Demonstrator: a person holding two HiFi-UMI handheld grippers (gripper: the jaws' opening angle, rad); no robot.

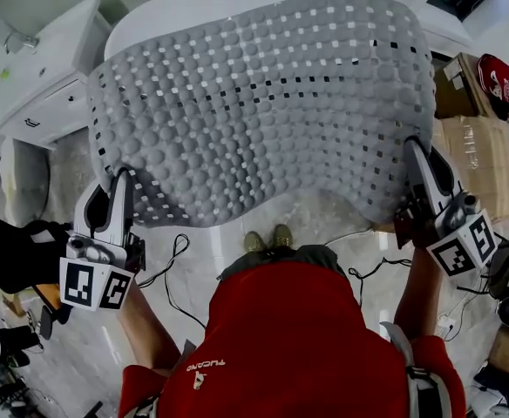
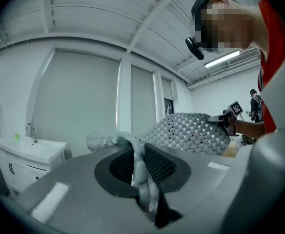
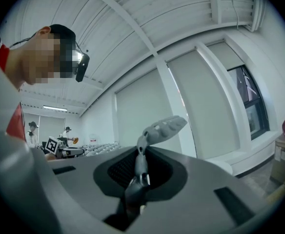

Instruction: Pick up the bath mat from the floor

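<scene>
The bath mat [image 1: 263,103] is pale grey, patterned all over with rows of round bumps and small square holes. The left gripper [image 1: 119,181] and right gripper [image 1: 417,151] are light grey with black, finely meshed pads [image 2: 159,164]; their cubes bear black-and-white square markers. The shirt [image 1: 298,338] is red. The floor [image 1: 324,220] is glossy off-white, perhaps veined like marble. The cabinet [image 1: 45,94] is white and the boxes [image 1: 477,151] are brown.
</scene>
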